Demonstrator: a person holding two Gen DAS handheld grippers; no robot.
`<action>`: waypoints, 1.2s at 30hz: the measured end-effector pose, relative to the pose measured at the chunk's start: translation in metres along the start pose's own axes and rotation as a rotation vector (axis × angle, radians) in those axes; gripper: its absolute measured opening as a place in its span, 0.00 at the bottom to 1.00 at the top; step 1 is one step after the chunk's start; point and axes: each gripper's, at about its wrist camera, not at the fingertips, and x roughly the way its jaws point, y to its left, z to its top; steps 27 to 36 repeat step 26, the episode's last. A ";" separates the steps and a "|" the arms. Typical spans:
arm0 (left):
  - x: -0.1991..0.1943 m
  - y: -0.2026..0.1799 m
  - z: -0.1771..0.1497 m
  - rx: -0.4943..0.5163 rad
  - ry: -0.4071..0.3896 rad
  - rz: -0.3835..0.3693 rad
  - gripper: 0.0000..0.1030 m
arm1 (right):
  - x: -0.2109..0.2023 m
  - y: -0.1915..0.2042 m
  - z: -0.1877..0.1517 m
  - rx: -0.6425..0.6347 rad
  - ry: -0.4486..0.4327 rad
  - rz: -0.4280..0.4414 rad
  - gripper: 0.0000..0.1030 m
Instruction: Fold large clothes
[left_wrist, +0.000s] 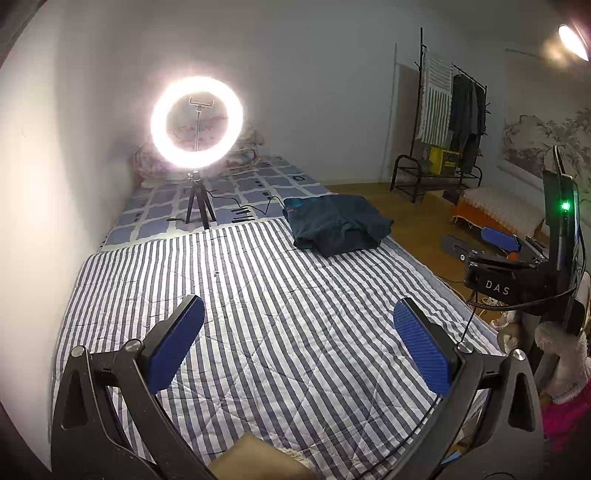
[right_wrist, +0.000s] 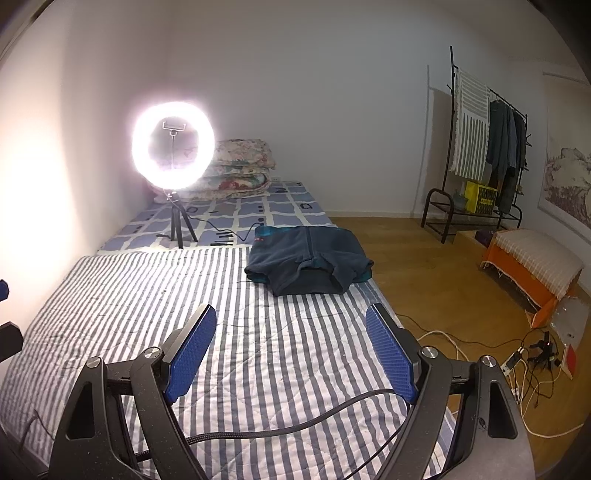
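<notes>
A dark navy garment lies folded in a compact pile near the right edge of the striped quilt on the bed; it also shows in the right wrist view. My left gripper is open and empty, held above the quilt well short of the garment. My right gripper is open and empty, above the quilt in front of the garment. The right gripper also shows at the right of the left wrist view, over the floor beside the bed.
A lit ring light on a tripod stands at the far end of the bed, its cable trailing toward the garment. Folded floral bedding is behind it. A clothes rack, a low covered bench and floor cables are at right.
</notes>
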 end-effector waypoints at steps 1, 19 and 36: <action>0.000 0.000 0.000 -0.002 0.001 -0.003 1.00 | 0.000 0.000 0.000 0.001 0.000 0.000 0.81; 0.004 0.001 -0.001 0.000 0.024 0.000 1.00 | 0.000 0.006 -0.002 -0.048 -0.007 0.002 0.81; 0.000 0.002 -0.006 0.010 -0.027 0.044 1.00 | 0.001 0.007 -0.003 -0.062 -0.004 0.007 0.81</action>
